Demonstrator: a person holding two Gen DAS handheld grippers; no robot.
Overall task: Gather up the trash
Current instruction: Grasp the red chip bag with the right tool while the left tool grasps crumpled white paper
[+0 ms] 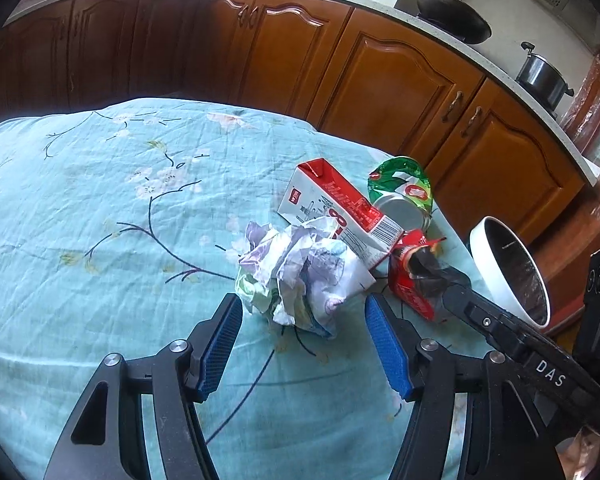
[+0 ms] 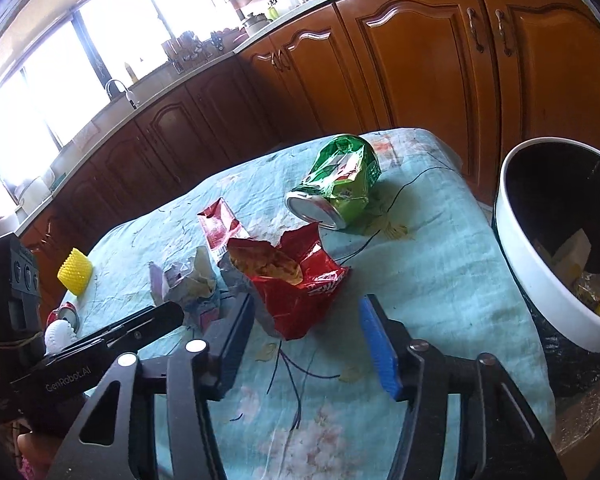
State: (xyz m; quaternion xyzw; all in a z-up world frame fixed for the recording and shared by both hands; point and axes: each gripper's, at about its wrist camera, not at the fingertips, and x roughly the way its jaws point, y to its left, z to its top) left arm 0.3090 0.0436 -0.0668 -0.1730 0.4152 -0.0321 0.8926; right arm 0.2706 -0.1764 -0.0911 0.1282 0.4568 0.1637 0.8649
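A crumpled paper ball (image 1: 300,276) lies on the floral tablecloth, just ahead of my open left gripper (image 1: 302,312), whose blue pads flank its near side. Behind it lie a red and white carton (image 1: 336,208), a crushed green can (image 1: 404,196) and a red snack bag (image 1: 412,276). In the right wrist view my right gripper (image 2: 306,312) is open with the red snack bag (image 2: 296,276) just ahead of its fingertips. The green can (image 2: 340,184), carton (image 2: 220,224) and paper ball (image 2: 188,284) lie beyond. A white trash bin (image 2: 540,272) stands at the right.
The bin (image 1: 496,276) holds some trash and stands off the table's right edge. A yellow studded object (image 2: 75,271), a small red can (image 2: 64,314) and a white round thing (image 2: 60,336) sit at the table's left. Wooden kitchen cabinets (image 1: 380,80) run behind.
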